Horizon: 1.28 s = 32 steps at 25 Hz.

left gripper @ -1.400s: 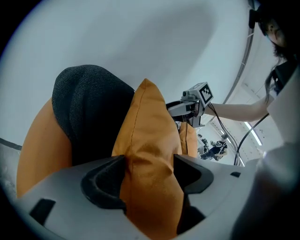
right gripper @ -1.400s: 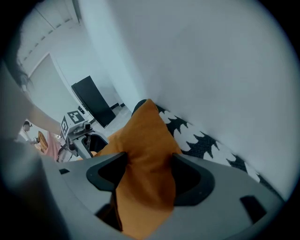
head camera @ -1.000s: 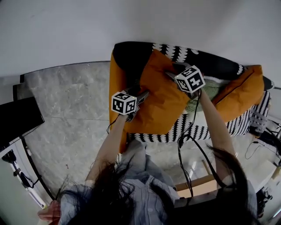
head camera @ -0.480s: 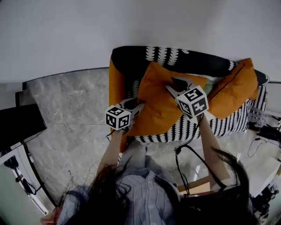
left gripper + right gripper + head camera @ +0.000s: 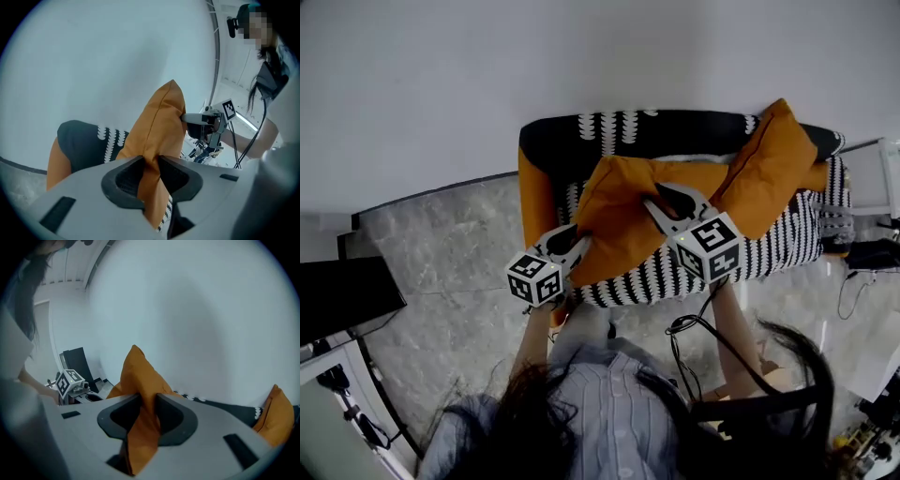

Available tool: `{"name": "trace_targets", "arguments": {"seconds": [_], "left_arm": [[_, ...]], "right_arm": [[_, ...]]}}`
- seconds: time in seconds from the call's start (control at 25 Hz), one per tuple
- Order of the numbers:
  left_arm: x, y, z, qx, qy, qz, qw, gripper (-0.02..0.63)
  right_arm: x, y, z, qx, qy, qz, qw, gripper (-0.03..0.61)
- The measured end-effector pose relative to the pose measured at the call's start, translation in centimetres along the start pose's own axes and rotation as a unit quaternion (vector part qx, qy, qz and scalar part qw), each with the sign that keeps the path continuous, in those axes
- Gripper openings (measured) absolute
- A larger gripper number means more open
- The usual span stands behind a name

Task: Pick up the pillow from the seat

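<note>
Orange cloth of the pillow (image 5: 619,216) is pinched at two opposite edges, so it hangs spread between your hands and appears raised off the striped seat (image 5: 675,272). Your left gripper (image 5: 150,168) has just been closing, and its jaws now squeeze a fold of the cover. Your right gripper (image 5: 147,411) has closed likewise on the other edge. Holding both sides stops so soft a thing from sagging or swinging. A second orange pillow (image 5: 769,169) leans against the backrest just beside it.
</note>
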<state>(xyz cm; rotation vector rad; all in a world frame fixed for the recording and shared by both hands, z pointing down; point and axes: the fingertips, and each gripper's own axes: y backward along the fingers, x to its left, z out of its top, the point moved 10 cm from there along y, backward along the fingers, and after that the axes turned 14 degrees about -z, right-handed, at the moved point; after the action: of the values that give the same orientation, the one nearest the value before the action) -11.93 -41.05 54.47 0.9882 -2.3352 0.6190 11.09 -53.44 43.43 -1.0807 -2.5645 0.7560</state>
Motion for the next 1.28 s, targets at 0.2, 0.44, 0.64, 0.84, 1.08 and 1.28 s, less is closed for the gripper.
{"name": "trace_targets", "arguments": {"seconds": [0.2,0.44,0.64,0.84,1.08,1.28], "left_arm": [[-4.8,2.2,1.7,-0.018,-0.045,0.007,0.9988,0.102],[-9.5,5.5,3.1,-0.025,-0.102,0.018,0.9943,0.092],[-13.4,7.9,2.1,-0.011,-0.127,0.006,0.9918,0.087],[-17.6,9.6,-1.6,0.001,-0.129,-0.006,0.9917,0.081],[-23.2,11.8,-8.0,0.003,-0.116,-0.013,0.9931,0.075],[-27.0,13.5,-11.1,0.010,-0.121,-0.015,0.9925,0.071]], "right_arm": [[1.5,5.9,0.8,-0.046,-0.011,-0.020,0.999,0.109],[4.7,11.9,1.2,-0.102,-0.033,-0.032,0.994,0.099],[7.4,17.0,0.2,-0.123,-0.047,-0.039,0.991,0.089],[10.0,22.0,-2.6,-0.128,-0.056,-0.042,0.989,0.080],[13.9,28.5,-7.1,-0.132,-0.050,-0.055,0.988,0.072],[16.4,32.7,-9.5,-0.140,-0.044,-0.062,0.987,0.066]]}}
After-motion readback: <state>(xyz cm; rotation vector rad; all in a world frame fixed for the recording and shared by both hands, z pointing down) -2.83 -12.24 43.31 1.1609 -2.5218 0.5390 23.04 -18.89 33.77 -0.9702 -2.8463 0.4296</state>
